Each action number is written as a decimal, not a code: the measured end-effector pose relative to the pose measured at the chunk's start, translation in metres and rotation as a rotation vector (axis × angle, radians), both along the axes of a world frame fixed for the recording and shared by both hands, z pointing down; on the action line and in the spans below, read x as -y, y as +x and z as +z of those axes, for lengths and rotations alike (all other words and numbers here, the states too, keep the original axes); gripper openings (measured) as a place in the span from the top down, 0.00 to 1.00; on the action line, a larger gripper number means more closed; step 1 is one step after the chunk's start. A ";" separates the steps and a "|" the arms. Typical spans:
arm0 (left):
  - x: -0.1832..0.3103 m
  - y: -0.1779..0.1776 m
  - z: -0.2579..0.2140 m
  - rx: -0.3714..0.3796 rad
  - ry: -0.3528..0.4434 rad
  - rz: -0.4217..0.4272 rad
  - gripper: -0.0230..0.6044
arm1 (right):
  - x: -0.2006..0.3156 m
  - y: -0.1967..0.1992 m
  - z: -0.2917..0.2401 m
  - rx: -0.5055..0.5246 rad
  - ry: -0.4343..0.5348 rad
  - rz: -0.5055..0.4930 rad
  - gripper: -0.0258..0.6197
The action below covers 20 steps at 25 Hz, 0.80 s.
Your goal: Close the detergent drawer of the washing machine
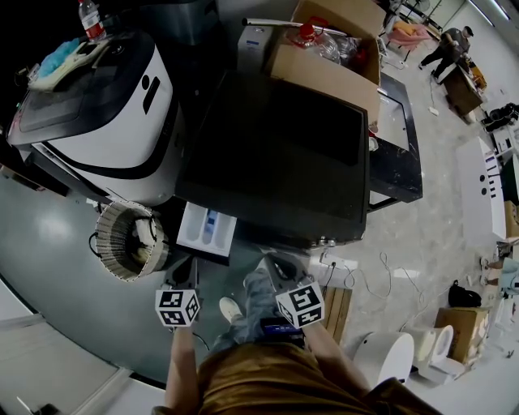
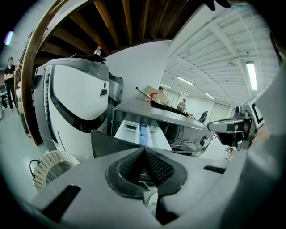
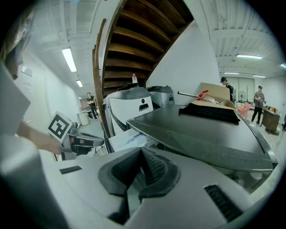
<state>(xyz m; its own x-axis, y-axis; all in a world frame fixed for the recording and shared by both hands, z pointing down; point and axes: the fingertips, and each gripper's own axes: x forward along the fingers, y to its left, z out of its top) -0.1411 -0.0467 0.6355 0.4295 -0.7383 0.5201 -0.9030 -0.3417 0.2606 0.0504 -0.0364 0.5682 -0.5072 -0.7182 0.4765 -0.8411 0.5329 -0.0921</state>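
Note:
The washing machine (image 1: 276,154) has a dark flat top. Its detergent drawer (image 1: 207,229) sticks out of the front left corner, white inside with a blue compartment. My left gripper (image 1: 185,274) is just in front of the drawer's front panel, jaws shut and empty. In the left gripper view the shut tips (image 2: 144,150) point at the open drawer (image 2: 143,134), a short way off. My right gripper (image 1: 281,263) hovers to the drawer's right, below the machine's front edge, also shut and empty. The right gripper view has its closed tips (image 3: 140,152) facing the drawer (image 3: 125,138) and the left gripper (image 3: 78,141).
A white and black appliance (image 1: 105,105) stands left of the washer, a water bottle (image 1: 91,20) on it. A round wire-wound basket (image 1: 130,239) sits on the floor by the drawer. A cardboard box (image 1: 332,49) rests behind the washer. Cables (image 1: 381,275) trail at right.

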 end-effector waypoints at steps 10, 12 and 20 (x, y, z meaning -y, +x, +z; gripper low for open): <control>0.008 0.004 -0.001 -0.003 0.003 0.000 0.92 | 0.005 0.007 0.000 -0.003 -0.002 0.011 0.94; 0.011 0.005 -0.001 -0.002 0.005 0.002 0.92 | 0.006 0.008 0.001 -0.002 -0.005 0.013 0.94; 0.019 0.007 -0.002 -0.020 0.003 -0.006 0.92 | 0.010 0.012 0.003 -0.002 -0.009 0.021 0.94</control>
